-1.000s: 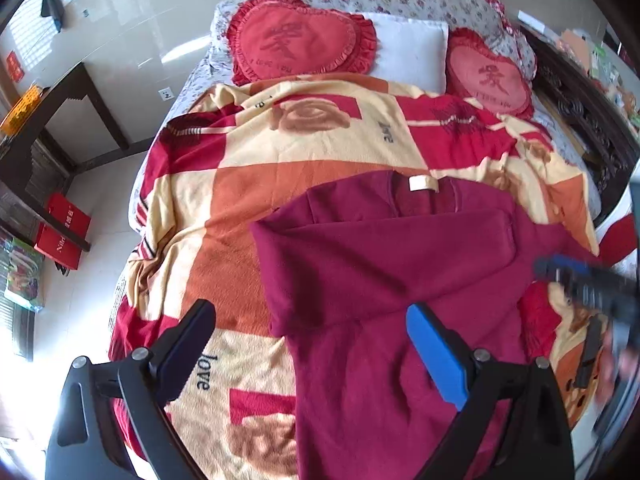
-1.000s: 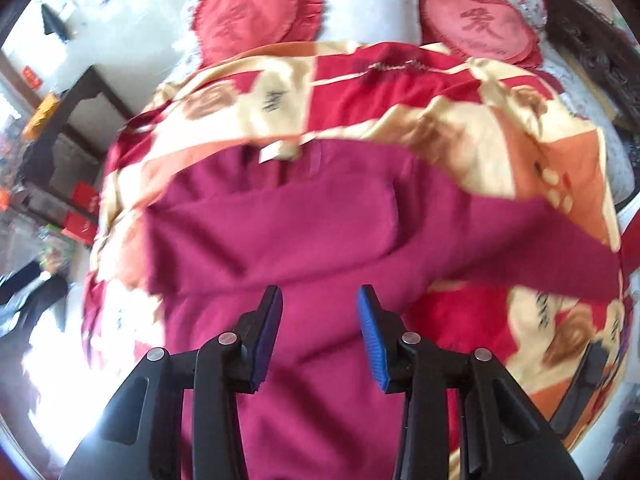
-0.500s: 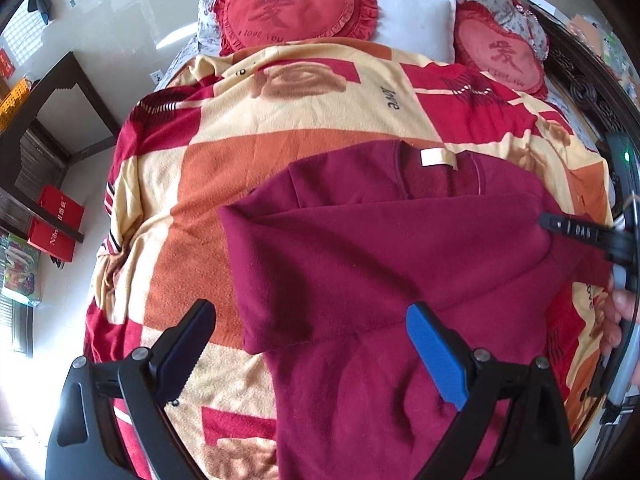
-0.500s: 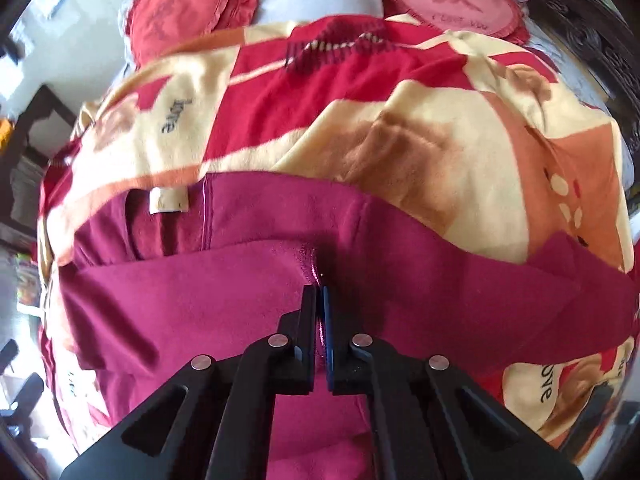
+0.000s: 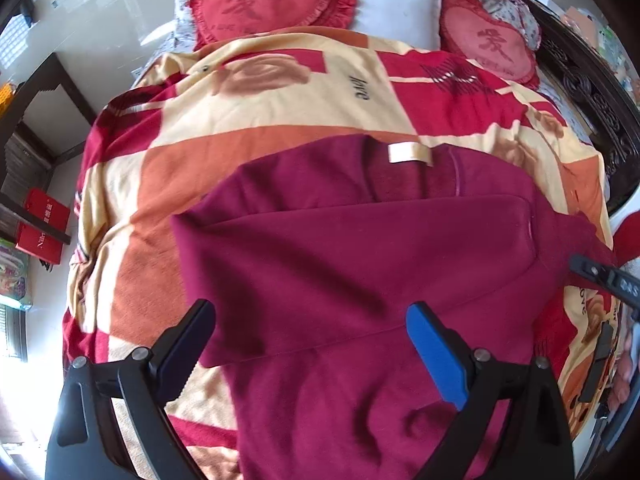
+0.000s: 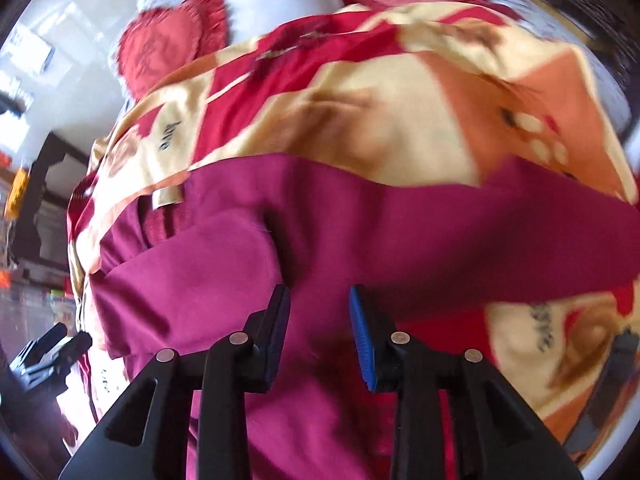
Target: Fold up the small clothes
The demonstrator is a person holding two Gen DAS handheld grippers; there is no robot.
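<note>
Right hand-held gripper (image 6: 319,322) reopened — 1 sweater (image 5: 360,272) | 2 heart cushions (image 5: 272,4)

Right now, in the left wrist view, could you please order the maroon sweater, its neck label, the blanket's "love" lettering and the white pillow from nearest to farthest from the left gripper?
From the left gripper:
1. Maroon sweater, directly beneath and ahead of the open fingers.
2. Neck label, at the collar, slightly right.
3. "love" lettering, on the blanket beyond the collar.
4. White pillow, at the head of the bed between the heart cushions.

right hand-held gripper (image 6: 319,322) reopened, released from maroon sweater (image 6: 224,276), pulled back, left sleeve now folded across
</note>
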